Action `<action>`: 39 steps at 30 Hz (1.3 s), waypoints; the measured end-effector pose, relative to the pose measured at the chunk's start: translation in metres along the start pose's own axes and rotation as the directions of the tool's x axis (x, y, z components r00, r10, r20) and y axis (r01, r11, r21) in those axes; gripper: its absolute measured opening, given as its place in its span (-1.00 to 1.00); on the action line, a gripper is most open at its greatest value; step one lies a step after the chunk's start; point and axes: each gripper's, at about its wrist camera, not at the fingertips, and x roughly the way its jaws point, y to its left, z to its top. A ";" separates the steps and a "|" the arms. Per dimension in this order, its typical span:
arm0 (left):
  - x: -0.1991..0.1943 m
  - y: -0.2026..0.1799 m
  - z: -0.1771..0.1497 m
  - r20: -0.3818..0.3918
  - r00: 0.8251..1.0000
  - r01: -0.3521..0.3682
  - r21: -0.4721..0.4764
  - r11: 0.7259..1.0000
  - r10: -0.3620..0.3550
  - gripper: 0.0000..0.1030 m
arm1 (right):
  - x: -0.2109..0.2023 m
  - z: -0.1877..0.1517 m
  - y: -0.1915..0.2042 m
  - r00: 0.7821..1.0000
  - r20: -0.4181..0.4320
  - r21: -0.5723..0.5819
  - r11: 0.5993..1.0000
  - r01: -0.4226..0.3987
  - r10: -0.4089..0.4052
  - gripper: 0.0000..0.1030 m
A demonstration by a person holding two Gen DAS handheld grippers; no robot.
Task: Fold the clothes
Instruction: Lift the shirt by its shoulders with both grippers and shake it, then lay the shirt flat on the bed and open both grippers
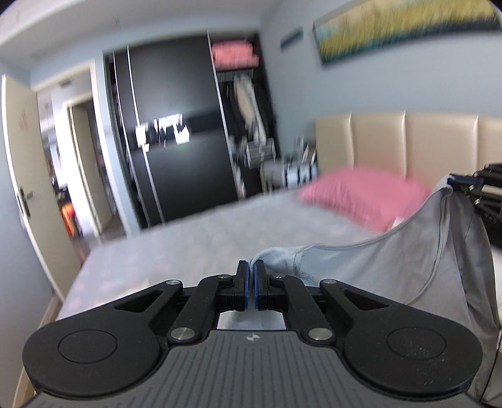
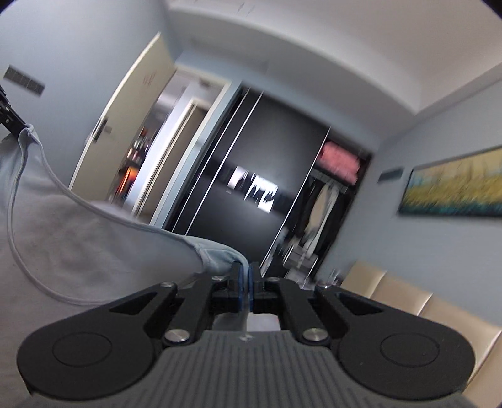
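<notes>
Ribbed grey housing, nearest the lens in both wrist views, carrying a small compass-like emblem at its front edge; no readable lettering on it.

Left gripper: black linkage arms, blue-padded fingers pressed together on a bunched corner of the grey garment. Pointed slightly downward over the bed.

Right gripper: same build, fingers drawn together on another corner of the garment, a thin strip of pale blue fabric showing between the pads. Its black frame also shows at the right edge of the left wrist view, clamped on the fabric.

Garment: light grey, with a paler stitched hem running along its upper edge. It hangs stretched between the two grippers, sagging in the middle, held up above the bed.

Bed: grey patterned cover, pink pillow near the beige padded headboard.

Wardrobe: black sliding doors with thin white lines; open section to the right with pink folded items on top and hanging clothes below.

Painting: yellow and teal, on the wall above the headboard.

Door: cream, standing open; faint reddish marks on it, too blurred to read.
</notes>
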 end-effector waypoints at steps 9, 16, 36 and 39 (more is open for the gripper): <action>0.156 0.013 -0.076 -0.248 0.969 -0.017 -0.011 1.000 0.014 -0.97 | 0.155 -0.087 0.052 0.950 -0.278 0.043 0.990 -0.134 0.141 -0.92; 0.242 0.029 -0.132 -0.399 0.917 -0.019 -0.070 0.997 -0.010 -0.97 | 0.239 -0.138 0.086 0.883 -0.420 0.109 0.977 -0.183 0.212 -0.92; 0.224 0.050 -0.179 -0.496 0.844 0.098 -0.235 0.967 -0.206 -0.03 | 0.218 -0.179 0.055 0.791 -0.512 0.314 0.930 -0.192 0.336 -0.09; 0.194 0.046 -0.186 -0.510 0.833 0.102 -0.237 0.966 -0.213 -0.03 | 0.182 -0.183 0.045 0.768 -0.526 0.335 0.919 -0.208 0.365 -0.08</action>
